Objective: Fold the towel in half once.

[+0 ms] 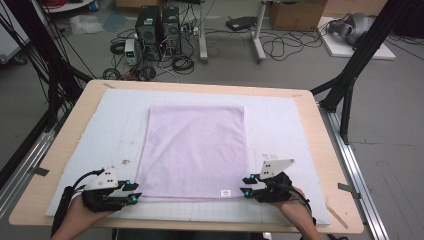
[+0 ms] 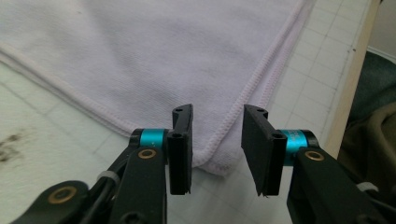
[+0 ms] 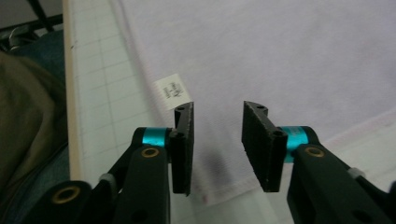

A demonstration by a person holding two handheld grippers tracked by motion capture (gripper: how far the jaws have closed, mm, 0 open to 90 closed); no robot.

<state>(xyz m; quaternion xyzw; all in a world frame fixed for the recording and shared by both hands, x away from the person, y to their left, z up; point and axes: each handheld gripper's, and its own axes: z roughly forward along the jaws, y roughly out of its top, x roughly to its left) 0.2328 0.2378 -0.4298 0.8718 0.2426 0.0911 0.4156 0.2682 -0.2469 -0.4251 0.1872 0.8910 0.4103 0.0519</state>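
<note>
The left tongs rested at the near left corner of the lilac towel, held in the person's left hand. In the left gripper view the left tongs stood released, the jaws parted to either side of the towel's stitched corner, which lay flat on the gridded mat with nothing pinched. The towel itself lay spread flat in the middle of the mat on the bench, its near hem just short of the mat's near edge. A small white label sat on that hem, near the right corner. The right tongs sat at the near right corner, and in the right gripper view the right tongs were likewise released, jaws apart over the towel's edge beside the label.
</note>
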